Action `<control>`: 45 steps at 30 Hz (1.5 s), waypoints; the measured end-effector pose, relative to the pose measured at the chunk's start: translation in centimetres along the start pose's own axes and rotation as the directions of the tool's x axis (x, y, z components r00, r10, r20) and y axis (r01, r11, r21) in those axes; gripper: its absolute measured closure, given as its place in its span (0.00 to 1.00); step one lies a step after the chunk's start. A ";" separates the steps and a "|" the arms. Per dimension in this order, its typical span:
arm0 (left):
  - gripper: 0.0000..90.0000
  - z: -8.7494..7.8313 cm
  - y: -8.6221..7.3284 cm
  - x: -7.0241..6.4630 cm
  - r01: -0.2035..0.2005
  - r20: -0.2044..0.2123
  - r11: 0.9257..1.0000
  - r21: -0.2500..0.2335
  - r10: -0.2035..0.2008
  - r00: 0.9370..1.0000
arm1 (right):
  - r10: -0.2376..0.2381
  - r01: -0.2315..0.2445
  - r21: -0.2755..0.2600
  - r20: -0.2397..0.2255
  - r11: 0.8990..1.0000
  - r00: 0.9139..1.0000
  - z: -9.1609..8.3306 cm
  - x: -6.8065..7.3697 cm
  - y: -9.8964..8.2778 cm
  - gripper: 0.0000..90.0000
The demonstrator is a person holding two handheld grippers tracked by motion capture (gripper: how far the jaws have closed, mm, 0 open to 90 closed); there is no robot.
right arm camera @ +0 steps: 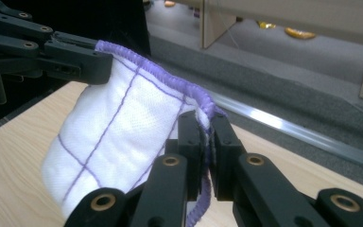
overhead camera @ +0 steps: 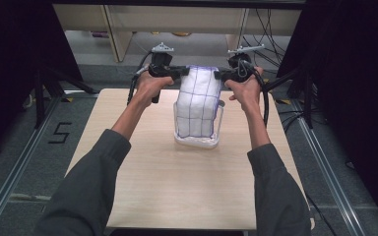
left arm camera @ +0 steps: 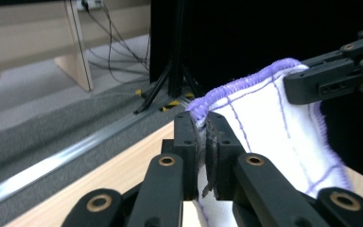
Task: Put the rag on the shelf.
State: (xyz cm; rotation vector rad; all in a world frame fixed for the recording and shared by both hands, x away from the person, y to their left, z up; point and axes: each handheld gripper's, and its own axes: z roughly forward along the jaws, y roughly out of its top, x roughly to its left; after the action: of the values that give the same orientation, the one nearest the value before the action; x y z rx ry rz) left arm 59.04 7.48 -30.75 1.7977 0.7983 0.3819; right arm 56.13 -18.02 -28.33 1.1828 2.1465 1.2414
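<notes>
A white cloth (overhead camera: 199, 101) with a purple grid and purple hem hangs between my two grippers over the far half of the wooden table (overhead camera: 142, 172). Its lower end rests in a white rack-like holder (overhead camera: 197, 141). My left gripper (overhead camera: 183, 72) is shut on the cloth's upper left corner; in the left gripper view the hem (left arm camera: 231, 87) is pinched between the jaws (left arm camera: 203, 125). My right gripper (overhead camera: 218, 75) is shut on the upper right corner, the hem (right arm camera: 146, 64) running into its jaws (right arm camera: 207, 120). The cloth (right arm camera: 108, 137) sags between them.
Black tripod legs (overhead camera: 54, 86) stand at both far sides of the table. Light wooden furniture (overhead camera: 113, 29) and cables (overhead camera: 268, 29) lie beyond the far edge. A metal floor rail (overhead camera: 325, 162) runs along the right side.
</notes>
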 end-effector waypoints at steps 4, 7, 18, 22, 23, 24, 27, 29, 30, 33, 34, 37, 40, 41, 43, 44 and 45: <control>0.93 1.1 -1.3 0.5 0.018 0.004 0.999 0.032 -0.018 1.000 | 0.011 -0.011 0.040 -0.001 0.999 1.000 1.3 -0.4 -0.6 0.94; 0.93 1.7 -2.3 0.9 0.031 0.008 0.998 0.056 -0.032 0.999 | 0.007 -0.007 0.072 0.001 0.997 1.000 2.0 -0.5 -0.9 0.94; 0.85 2.5 -4.6 1.4 0.083 0.014 0.988 0.131 -0.086 0.996 | 0.050 -0.053 0.156 0.027 0.986 0.998 3.9 -0.9 -2.6 0.76; 0.77 2.0 -4.7 1.5 0.105 0.008 0.985 0.140 -0.107 0.994 | 0.029 -0.033 0.146 0.029 0.989 0.999 3.7 -1.1 -2.5 0.73; 0.76 1.8 -4.7 1.4 0.106 0.001 0.984 0.145 -0.107 0.994 | 0.032 -0.036 0.136 0.027 0.990 0.999 3.5 -1.1 -2.5 0.73; 0.75 1.6 -4.7 1.4 0.103 0.007 0.983 0.151 -0.105 0.994 | 0.025 -0.027 0.136 0.023 0.990 0.999 3.3 -1.0 -2.4 0.73; 0.72 0.7 -4.6 1.6 0.114 0.014 0.984 0.137 -0.117 0.993 | 0.030 -0.032 0.126 0.015 0.992 0.999 2.7 -1.1 -2.3 0.73; 0.71 0.1 -4.7 1.8 0.130 0.004 0.983 0.129 -0.132 0.991 | 0.040 -0.043 0.132 0.024 0.990 0.999 2.4 -1.0 -2.3 0.72; 0.70 -0.2 -4.7 1.9 0.130 0.001 0.983 0.133 -0.131 0.991 | 0.021 -0.024 0.124 0.023 0.992 1.000 2.2 -1.1 -2.3 0.72; 0.67 -1.1 -4.8 2.2 0.138 -0.002 0.983 0.122 -0.138 0.990 | 0.030 -0.032 0.110 0.020 0.993 0.999 1.5 -1.0 -2.4 0.72; 0.66 -1.4 -4.8 2.2 0.136 -0.005 0.984 0.118 -0.137 0.991 | 0.028 -0.029 0.117 0.011 0.993 1.000 1.2 -1.1 -2.4 0.72; 0.63 -2.1 -4.9 2.1 0.119 -0.012 0.984 0.131 -0.118 0.993 | 0.012 -0.013 0.111 0.013 0.994 1.000 0.7 -1.1 -2.8 0.71; 0.60 -2.9 -5.0 1.8 0.123 -0.009 0.985 0.122 -0.123 0.992 | -0.004 0.002 0.124 0.015 0.992 1.000 0.1 -0.9 -3.2 0.70; 0.59 -3.3 -5.1 1.7 0.113 -0.012 0.985 0.130 -0.113 0.994 | -0.007 0.006 0.113 0.010 0.994 1.000 0.0 -0.9 -3.2 0.69; 0.58 -3.7 -5.2 1.6 0.106 -0.010 0.986 0.130 -0.106 0.994 | 0.000 -0.001 0.119 0.008 0.993 1.000 -0.5 -0.7 -3.5 0.68; 0.57 -3.9 -5.3 1.5 0.108 -0.014 0.986 0.128 -0.107 0.994 | -0.009 0.008 0.119 0.011 0.993 1.000 -0.7 -0.6 -3.6 0.68; 0.57 -4.2 -5.4 1.5 0.114 -0.016 0.986 0.124 -0.113 0.993 | -0.001 0.000 0.112 0.010 0.994 1.000 -0.8 -0.5 -3.7 0.67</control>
State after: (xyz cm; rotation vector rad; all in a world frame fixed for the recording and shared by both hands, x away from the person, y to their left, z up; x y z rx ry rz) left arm 55.73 12.50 -34.38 1.8573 0.9449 0.2706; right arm 54.13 -19.79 -31.07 1.2309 2.2342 1.1255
